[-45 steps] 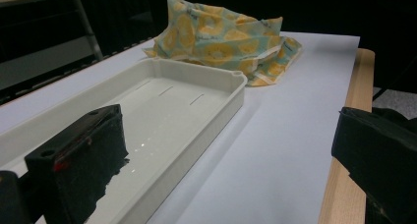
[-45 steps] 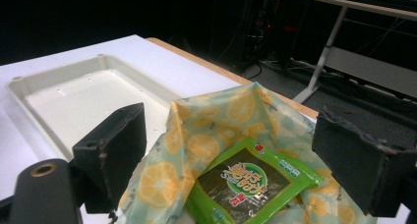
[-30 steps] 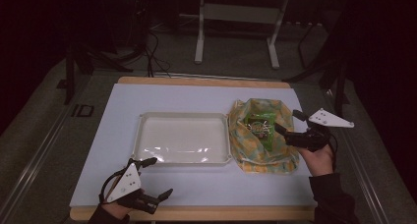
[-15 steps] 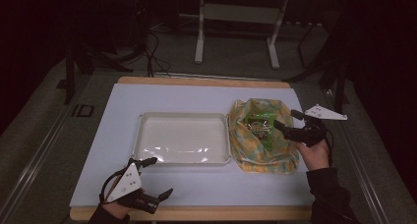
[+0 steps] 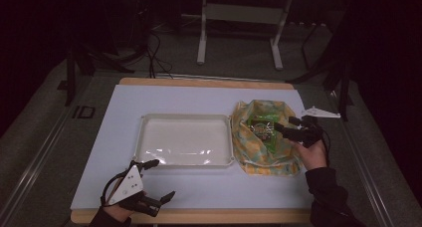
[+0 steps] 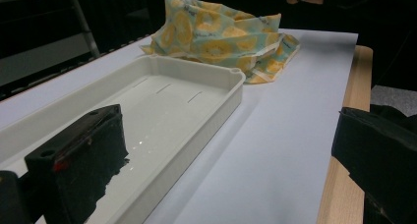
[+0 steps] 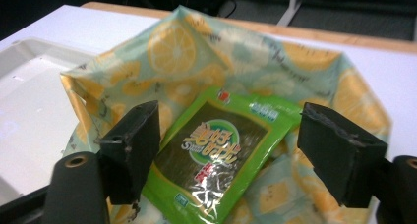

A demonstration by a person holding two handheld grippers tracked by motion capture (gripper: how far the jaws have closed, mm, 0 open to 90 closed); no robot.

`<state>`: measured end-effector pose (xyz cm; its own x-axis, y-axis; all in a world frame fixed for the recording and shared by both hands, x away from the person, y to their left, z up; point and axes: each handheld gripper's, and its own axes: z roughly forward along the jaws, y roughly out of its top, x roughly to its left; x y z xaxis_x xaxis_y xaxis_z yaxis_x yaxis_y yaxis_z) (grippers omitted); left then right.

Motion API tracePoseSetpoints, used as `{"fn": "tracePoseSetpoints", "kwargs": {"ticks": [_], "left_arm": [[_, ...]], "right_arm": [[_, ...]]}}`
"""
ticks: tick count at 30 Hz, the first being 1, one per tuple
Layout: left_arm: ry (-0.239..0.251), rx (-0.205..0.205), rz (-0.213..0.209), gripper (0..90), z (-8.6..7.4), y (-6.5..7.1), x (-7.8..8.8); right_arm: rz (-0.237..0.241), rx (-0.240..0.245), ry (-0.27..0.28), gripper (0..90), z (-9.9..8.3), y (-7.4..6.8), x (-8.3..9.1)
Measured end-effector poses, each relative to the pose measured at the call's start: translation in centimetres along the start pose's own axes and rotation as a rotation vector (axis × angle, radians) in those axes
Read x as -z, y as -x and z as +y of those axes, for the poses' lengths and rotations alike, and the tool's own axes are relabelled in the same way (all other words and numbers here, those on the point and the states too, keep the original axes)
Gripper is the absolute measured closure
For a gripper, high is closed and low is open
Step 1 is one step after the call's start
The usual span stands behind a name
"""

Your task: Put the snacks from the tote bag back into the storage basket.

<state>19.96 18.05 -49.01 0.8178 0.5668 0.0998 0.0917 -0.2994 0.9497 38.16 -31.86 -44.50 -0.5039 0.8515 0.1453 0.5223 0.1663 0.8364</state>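
High view. A white tray (image 5: 184, 140) lies empty at the middle of the table (image 5: 164, 100); touching its right rim sits a lemon-print bag (image 5: 263, 137), mouth spread upward so that a green snack packet (image 5: 262, 130) shows inside. The right claw (image 5: 284, 129) hangs over the bag's open mouth, just above the packet, jaws apart; this placement suggests the packet is to be lifted out, with the empty tray beside it a likely destination. The left claw (image 5: 161, 181) rests near the table's front edge, below the tray's near-left corner and well apart from the bag, its jaws spread wide, apparently idle.

Left gripper view. The two black jaws stand far apart with nothing between them; one lies over the tray (image 6: 162, 101), the other beside the table's wooden edge. The bag (image 6: 221, 37) sits beyond the tray's far corner.

Right gripper view. The packet (image 7: 216, 155) lies tilted on the bag's (image 7: 172, 47) lining, between the two jaws and slightly beyond them. The jaws stand wider than the packet, touching neither of its long edges. Closing them on the packet would probably require a further advance downward.
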Motion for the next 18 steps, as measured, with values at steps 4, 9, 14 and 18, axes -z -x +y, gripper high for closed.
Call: {"fn": "tracePoseSetpoints", "kwargs": {"ticks": [4,9,14,18], "left_arm": [[-0.002,-0.001,-0.001,0.5,0.0,0.0,0.0],[-0.004,-0.005,-0.002,0.5,0.0,0.0,-0.1],[-0.007,-0.006,-0.004,0.5,0.0,0.0,-0.1],[-0.009,-0.006,-0.005,0.5,0.0,0.0,-0.1]], "right_arm": [[0.01,-0.041,-0.039,24.1,-0.3,0.3,-0.9],[0.007,-0.078,-0.074,24.2,-0.6,0.8,-1.8],[0.006,-0.123,-0.117,26.4,-0.8,1.4,-2.7],[0.018,-0.147,-0.146,31.3,-1.0,1.9,-3.5]]}}
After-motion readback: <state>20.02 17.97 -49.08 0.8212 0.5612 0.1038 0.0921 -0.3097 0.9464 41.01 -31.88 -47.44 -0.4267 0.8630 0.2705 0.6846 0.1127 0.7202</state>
